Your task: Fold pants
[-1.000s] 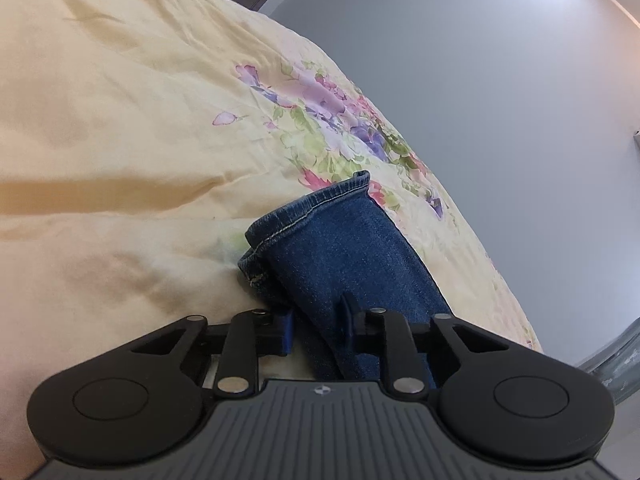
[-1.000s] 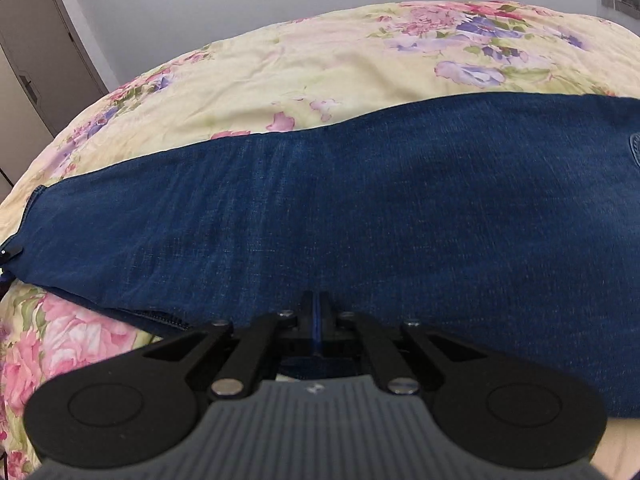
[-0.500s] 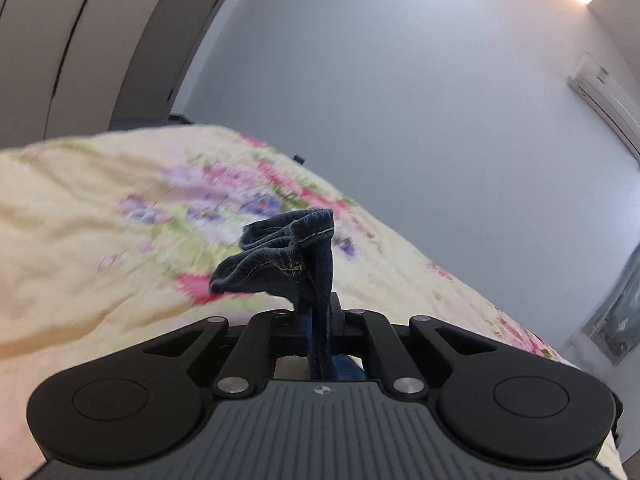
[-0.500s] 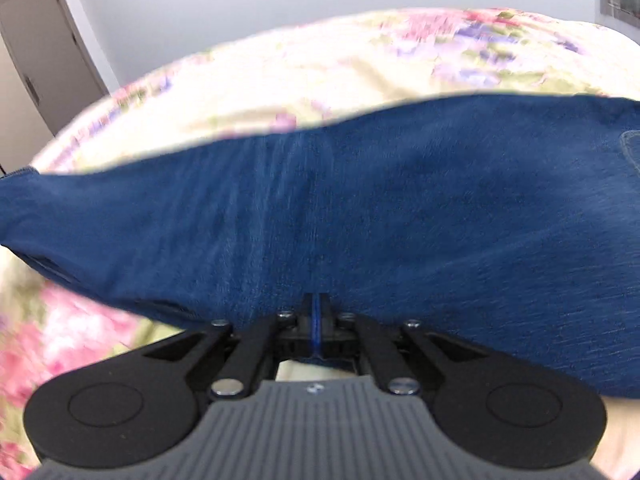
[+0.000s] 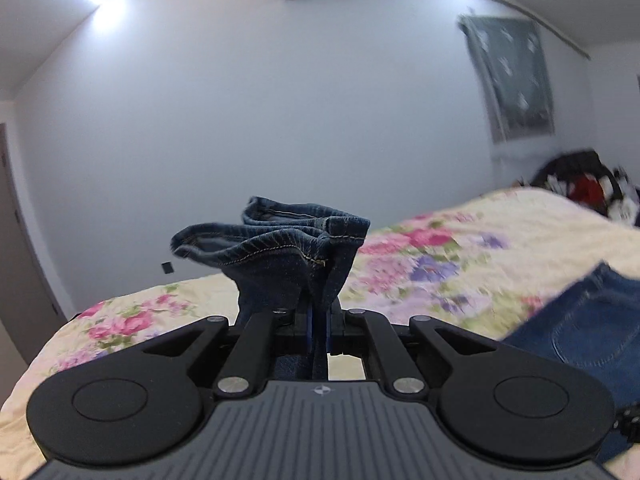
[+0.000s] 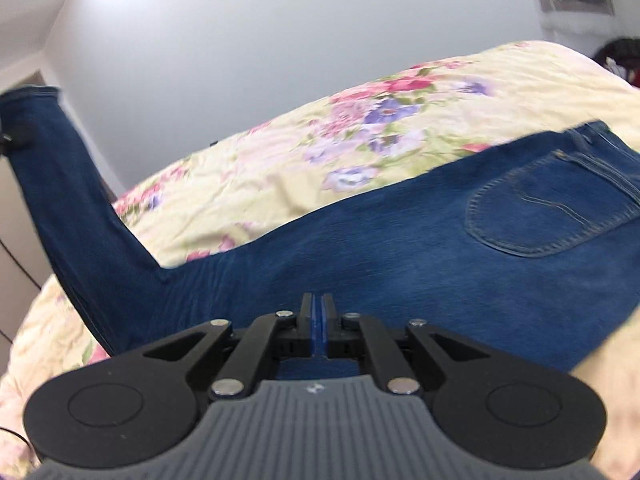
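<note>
Dark blue jeans (image 6: 400, 264) lie on a floral bed cover (image 6: 360, 144). My left gripper (image 5: 318, 320) is shut on the leg hems (image 5: 288, 248), which bunch up above its jaws, lifted off the bed. The seat with its back pocket (image 5: 592, 332) shows at the right of the left wrist view. My right gripper (image 6: 318, 320) is shut on the near edge of the jeans at mid-leg. In the right wrist view the lower leg (image 6: 52, 168) rises up at the left, and the back pocket (image 6: 552, 216) lies flat at the right.
The bed cover (image 5: 460, 256) spreads across both views. A dark heap of clothes (image 5: 584, 188) sits beyond the bed at the far right. A door (image 5: 16, 264) stands at the left. White walls rise behind.
My left gripper closed on the leg hems and lifted them off the bed, swinging right toward the seat. My right gripper stayed shut on the jeans and rose a little.
</note>
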Tool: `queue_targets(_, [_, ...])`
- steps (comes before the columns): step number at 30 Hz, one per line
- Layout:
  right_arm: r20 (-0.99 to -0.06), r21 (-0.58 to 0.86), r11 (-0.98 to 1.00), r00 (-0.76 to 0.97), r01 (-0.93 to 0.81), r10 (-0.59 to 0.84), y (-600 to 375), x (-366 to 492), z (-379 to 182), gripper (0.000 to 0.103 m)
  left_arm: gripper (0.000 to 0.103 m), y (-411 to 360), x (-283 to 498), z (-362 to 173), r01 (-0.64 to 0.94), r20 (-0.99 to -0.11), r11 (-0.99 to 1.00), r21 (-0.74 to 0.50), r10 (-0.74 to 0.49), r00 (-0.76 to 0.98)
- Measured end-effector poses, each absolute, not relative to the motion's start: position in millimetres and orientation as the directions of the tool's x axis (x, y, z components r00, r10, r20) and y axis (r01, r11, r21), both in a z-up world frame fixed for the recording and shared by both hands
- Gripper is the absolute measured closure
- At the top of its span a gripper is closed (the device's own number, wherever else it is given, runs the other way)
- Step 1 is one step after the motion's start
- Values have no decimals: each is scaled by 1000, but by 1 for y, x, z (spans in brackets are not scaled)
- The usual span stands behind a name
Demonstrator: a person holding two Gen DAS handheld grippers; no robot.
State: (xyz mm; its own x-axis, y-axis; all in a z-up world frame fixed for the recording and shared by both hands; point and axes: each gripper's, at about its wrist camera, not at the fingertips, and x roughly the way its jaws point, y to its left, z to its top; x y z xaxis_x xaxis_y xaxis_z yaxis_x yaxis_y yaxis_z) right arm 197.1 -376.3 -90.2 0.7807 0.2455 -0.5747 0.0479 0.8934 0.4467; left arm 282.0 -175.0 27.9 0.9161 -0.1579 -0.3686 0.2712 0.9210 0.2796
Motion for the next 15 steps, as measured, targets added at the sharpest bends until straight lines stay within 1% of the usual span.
queue_targets(3, [-583,487,868,775,94,243,-400,182,-102,103,98,-236,277,-44,384,-493,851,359,-177,852])
queue_targets(4, [-587,503,857,770,108,248,-407,178,-107,103,98,-250,272,-68,423,-544,828,368,-177,820])
queue_targets(6, [-593,534,835,762,130,260,-416,170,-117,103,97,-265,263,-107,497,-644,798,341,-186,742])
queue_targets(7, [-593,550,824,759,137,269,-418,169,-124,103,97,-265,255,-122,521,-664,782,343,-191,723])
queue_targets(9, [-596,568,809,753,149,280,-420,166,-131,103,95,-262,247,-135,541,-685,770,338,-192,703])
queue_targets(11, [-595,585,797,747,150,296,-422,167,-139,103,90,-254,249,-131,548,-713,796,258,-226,664])
queue_targets(13, [-588,604,783,744,145,316,-419,168,-144,103,80,-246,254,-125,563,-737,810,163,-279,615])
queue_targets(15, [-581,622,770,743,141,332,-417,172,-147,103,77,-245,254,-120,587,-743,800,125,-317,590])
